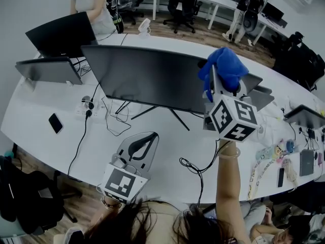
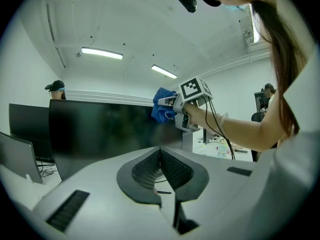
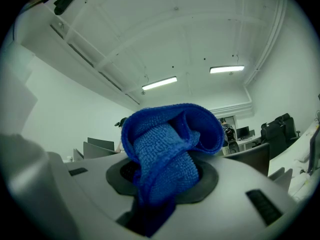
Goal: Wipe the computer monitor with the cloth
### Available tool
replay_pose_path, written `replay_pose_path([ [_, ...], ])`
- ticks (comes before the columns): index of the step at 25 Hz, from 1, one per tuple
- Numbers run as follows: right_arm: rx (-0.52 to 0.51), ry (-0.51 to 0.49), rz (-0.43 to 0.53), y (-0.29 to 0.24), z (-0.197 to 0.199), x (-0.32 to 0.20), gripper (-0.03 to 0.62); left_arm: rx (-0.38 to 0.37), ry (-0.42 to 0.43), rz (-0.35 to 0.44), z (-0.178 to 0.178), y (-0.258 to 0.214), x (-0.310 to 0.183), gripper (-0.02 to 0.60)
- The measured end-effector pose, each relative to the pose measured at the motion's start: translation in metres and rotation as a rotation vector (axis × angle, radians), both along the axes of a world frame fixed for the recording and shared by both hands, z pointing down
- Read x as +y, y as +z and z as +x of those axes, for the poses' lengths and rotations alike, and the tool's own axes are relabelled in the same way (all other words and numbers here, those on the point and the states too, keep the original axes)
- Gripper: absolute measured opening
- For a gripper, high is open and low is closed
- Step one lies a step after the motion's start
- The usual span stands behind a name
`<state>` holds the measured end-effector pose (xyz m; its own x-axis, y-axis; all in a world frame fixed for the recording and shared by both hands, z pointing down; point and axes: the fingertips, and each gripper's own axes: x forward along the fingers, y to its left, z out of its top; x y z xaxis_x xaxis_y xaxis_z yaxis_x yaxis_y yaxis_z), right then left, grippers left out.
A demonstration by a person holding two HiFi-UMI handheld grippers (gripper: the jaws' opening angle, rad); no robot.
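A wide black monitor [image 1: 147, 78] stands on a thin-legged stand in the middle of the white desk [image 1: 167, 151]. My right gripper [image 1: 219, 81] is raised at the screen's upper right corner, shut on a bunched blue cloth [image 1: 223, 67] that sticks out past its jaws. The right gripper view shows the cloth [image 3: 167, 154] folded and pinched between the jaws. My left gripper [image 1: 147, 136] hovers low over the desk in front of the screen, shut with nothing in it. From the left gripper view, the dark screen [image 2: 100, 129] fills the left and the cloth [image 2: 161, 111] sits at its top edge.
A phone [image 1: 56, 122] and a power strip [image 1: 86, 108] lie on the desk's left, and black cables [image 1: 195, 166] trail across the front. More screens [image 1: 61, 34] stand at the far left. Small clutter [image 1: 284, 156] covers the right end. A person [image 1: 94, 4] stands behind the desk.
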<state>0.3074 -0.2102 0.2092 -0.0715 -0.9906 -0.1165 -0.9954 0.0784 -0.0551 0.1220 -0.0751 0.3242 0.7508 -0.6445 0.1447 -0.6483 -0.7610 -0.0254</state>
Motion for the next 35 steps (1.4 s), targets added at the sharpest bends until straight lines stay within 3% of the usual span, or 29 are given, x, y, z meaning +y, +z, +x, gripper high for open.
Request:
replay_pose_path([
  [16,0.013,-0.032,-0.004,0.0,0.038,0.009,0.143,0.025,-0.029,0.01,0.046,-0.005,0.018,0.009],
  [30,0.018,-0.05,0.004,-0.002,0.052,0.011,0.143,0.01,-0.034,0.028,0.065,-0.004,0.018,0.009],
  [35,0.015,-0.041,0.005,-0.002,0.063,0.015,0.143,0.013,-0.03,-0.001,0.074,-0.002,0.022,0.009],
])
